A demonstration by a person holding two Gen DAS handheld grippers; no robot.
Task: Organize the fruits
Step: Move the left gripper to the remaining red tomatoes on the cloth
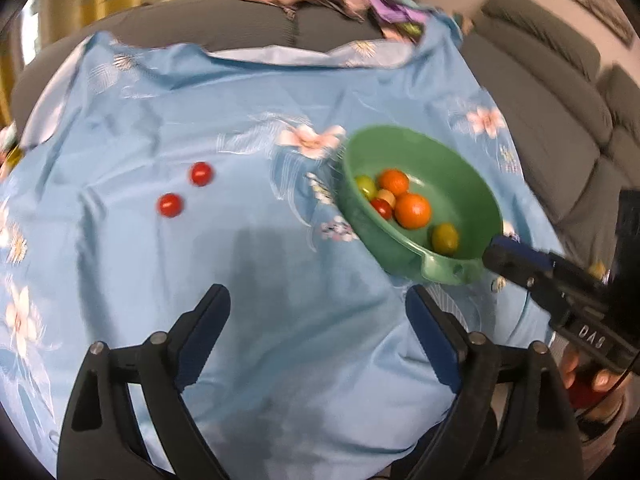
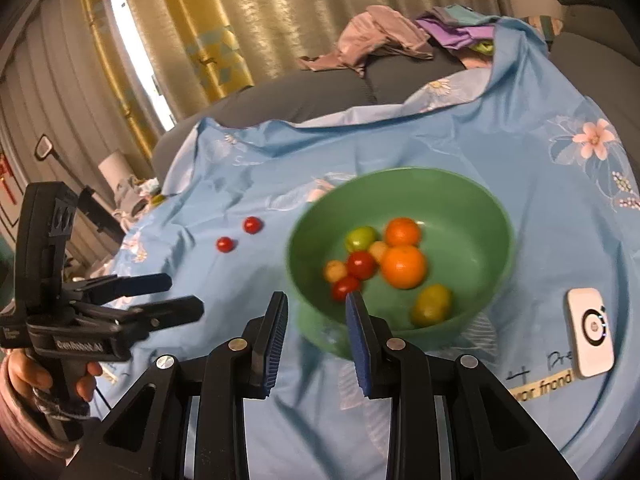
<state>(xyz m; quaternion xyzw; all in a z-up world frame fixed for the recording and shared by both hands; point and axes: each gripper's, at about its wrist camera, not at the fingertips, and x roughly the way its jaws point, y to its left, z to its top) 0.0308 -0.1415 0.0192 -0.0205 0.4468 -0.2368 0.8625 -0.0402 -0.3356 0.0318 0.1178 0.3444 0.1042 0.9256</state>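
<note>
Risk: left gripper, jaws wide and empty, may nudge two small red cherry tomatoes rolling across slick blue floral cloth, while right gripper, narrowed down and holding nothing, could tip round green plastic bowl.

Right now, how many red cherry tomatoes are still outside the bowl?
2: near tomato and far tomato lie close together on the blue cloth, left of the green bowl. Others may be hidden.

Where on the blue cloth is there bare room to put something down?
Free: the wide patch between the two red tomatoes and the left gripper, and the far cloth behind the green bowl. Crowded: inside the bowl, and beside the white device.
</note>
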